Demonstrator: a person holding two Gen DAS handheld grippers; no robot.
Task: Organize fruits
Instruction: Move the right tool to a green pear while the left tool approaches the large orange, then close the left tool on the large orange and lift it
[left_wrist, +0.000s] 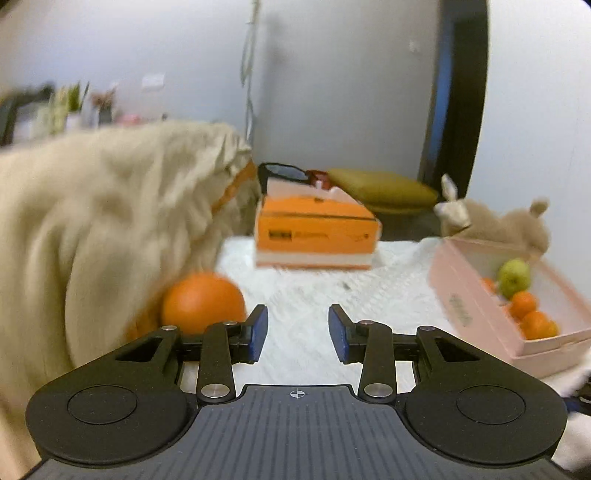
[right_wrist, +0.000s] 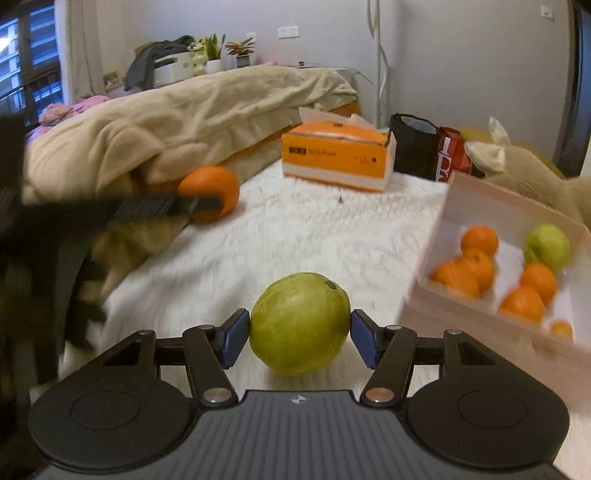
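My right gripper (right_wrist: 300, 334) is shut on a large green fruit (right_wrist: 300, 323), a blue pad pressed to each side, above the white fluffy rug (right_wrist: 295, 229). To its right a pink box (right_wrist: 517, 201) holds several oranges (right_wrist: 476, 266) and a smaller green fruit (right_wrist: 548, 245). A loose orange (right_wrist: 210, 192) lies against the beige blanket, with a dark blurred finger (right_wrist: 166, 205) of the left gripper crossing it. My left gripper (left_wrist: 297, 325) is open and holds nothing. The loose orange (left_wrist: 203, 308) sits just left of its left finger. The pink box (left_wrist: 461, 295) is at the right.
An orange tissue box (left_wrist: 314, 232) stands at the rug's far end. A bed under a beige blanket (left_wrist: 110, 221) fills the left. A plush toy (left_wrist: 498, 221) lies behind the pink box. A black bag (right_wrist: 413, 147) and a red bag (right_wrist: 452, 155) stand past the tissue box.
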